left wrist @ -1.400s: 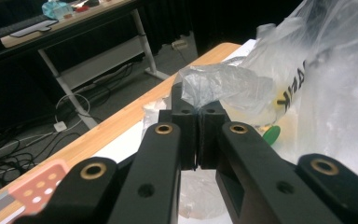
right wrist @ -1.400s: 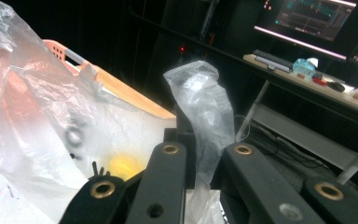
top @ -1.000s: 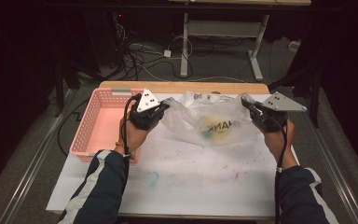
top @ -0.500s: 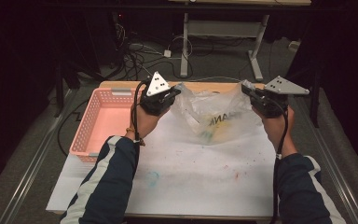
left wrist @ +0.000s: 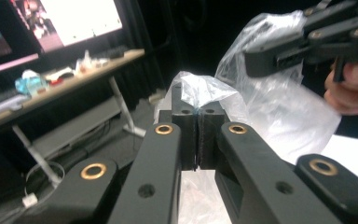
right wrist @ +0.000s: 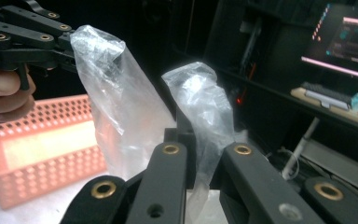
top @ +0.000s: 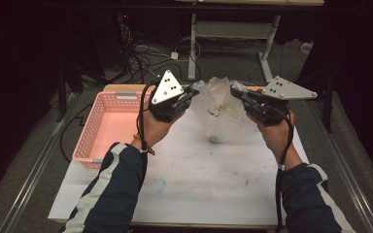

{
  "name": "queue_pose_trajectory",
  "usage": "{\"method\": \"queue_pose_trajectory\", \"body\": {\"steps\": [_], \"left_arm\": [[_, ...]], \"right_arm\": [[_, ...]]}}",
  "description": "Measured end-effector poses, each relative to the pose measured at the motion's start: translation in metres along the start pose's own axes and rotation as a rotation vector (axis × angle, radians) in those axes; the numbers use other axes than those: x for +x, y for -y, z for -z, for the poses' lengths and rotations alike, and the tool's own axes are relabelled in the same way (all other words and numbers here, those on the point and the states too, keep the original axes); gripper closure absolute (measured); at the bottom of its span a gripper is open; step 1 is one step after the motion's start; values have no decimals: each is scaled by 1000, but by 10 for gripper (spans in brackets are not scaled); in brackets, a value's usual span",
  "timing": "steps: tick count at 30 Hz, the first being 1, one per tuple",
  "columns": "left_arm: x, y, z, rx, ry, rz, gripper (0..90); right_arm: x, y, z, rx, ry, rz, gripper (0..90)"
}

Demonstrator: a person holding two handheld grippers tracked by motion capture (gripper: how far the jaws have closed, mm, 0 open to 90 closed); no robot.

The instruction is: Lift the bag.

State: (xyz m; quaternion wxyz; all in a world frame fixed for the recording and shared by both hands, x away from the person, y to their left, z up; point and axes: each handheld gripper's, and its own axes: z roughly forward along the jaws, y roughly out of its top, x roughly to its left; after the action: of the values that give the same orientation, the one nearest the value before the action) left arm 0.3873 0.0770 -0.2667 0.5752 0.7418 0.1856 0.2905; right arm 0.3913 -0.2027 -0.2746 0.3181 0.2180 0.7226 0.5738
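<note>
High view: at centre frame, the left gripper (top: pixel 193 93) and right gripper (top: pixel 236 91) each clamp a top edge of a clear plastic bag (top: pixel 219 109) hanging above the white table (top: pixel 199 179), beside a pink basket (top: pixel 108 124). Left gripper view: jaws closed on thin film at centre. Right gripper view: jaws likewise pinch film. Light, limp and slippery, it looks best gripped at the rim.

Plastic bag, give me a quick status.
Left gripper and right gripper both shut on the plastic bag, held above the table. Pink basket alongside, nothing blocking.
</note>
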Motion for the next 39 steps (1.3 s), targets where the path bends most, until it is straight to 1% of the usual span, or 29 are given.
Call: {"method": "queue_pose_trajectory", "body": {"steps": [3, 6, 8, 9, 10, 12, 14, 15, 17, 19, 20, 22, 23, 24, 25, 26, 28, 30, 31, 32, 33, 35, 37, 38, 39], "left_arm": [[-2, -11, 10, -21, 2, -5, 864], [-4, -21, 19, -35, -22, -24, 865], [-3, -25, 24, -40, -38, -16, 865], [-1, -26, 24, -39, -45, -9, 864], [1, -26, 24, -37, -50, 0, 864], [6, -23, 19, -22, -45, 18, 863], [8, -19, 12, 3, -58, 18, 863], [10, -16, 8, 10, -61, 23, 862], [14, -12, -1, 30, -75, 32, 861], [19, -7, -11, 42, -73, 39, 860], [21, -5, -17, 60, -85, 34, 860], [25, -1, -28, 78, -92, 38, 859], [27, 1, -33, 95, -102, 29, 858], [29, 3, -38, 106, -109, 28, 858], [31, 5, -43, 115, -111, 28, 858], [33, 7, -47, 124, -123, 24, 857], [40, 11, -57, 148, -137, 33, 857], [46, 17, -67, 187, -170, 7, 857], [51, 20, -70, 199, -174, 20, 857], [55, 22, -73, 210, -187, 26, 856], [59, 24, -75, 224, -204, 20, 856], [68, 27, -77, 233, -228, 31, 856], [76, 29, -76, 240, -264, 34, 856], [79, 30, -76, 247, -294, 14, 856], [81, 31, -76, 251, -303, 10, 856]], "right_arm": [[2, -7, 7, -25, -3, 6, 900], [1, -13, 13, -54, 0, 2, 900], [0, -17, 17, -73, -6, -11, 900], [-1, -18, 18, -74, 1, -4, 900], [-2, -19, 17, -73, 5, 4, 900], [-6, -18, 14, -65, 14, -8, 900], [-13, -15, 8, -51, 31, -22, 900], [-17, -12, 5, -43, 37, -35, 900], [-25, -8, -2, -20, 58, -44, 900], [-32, -3, -8, -2, 76, -55, 900], [-36, -1, -12, 11, 89, -61, 900], [-43, 3, -18, 37, 111, -59, 900], [-47, 5, -21, 52, 133, -49, 900], [-51, 8, -24, 67, 145, -46, 900], [-56, 10, -27, 79, 155, -50, 900], [-61, 12, -29, 94, 168, -56, 900], [-71, 17, -33, 122, 196, -53, 900], [-82, 21, -37, 161, 231, -47, 900], [-88, 24, -38, 173, 245, -56, 900], [-93, 26, -39, 184, 260, -63, 900], [-99, 27, -39, 196, 276, -65, 900], [-109, 30, -38, 218, 315, -67, 900], [-119, 34, -37, 238, 351, -68, 900], [-123, 36, -36, 247, 365, -82, 900], [-129, 39, -35, 255, 382, -95, 900]]}}
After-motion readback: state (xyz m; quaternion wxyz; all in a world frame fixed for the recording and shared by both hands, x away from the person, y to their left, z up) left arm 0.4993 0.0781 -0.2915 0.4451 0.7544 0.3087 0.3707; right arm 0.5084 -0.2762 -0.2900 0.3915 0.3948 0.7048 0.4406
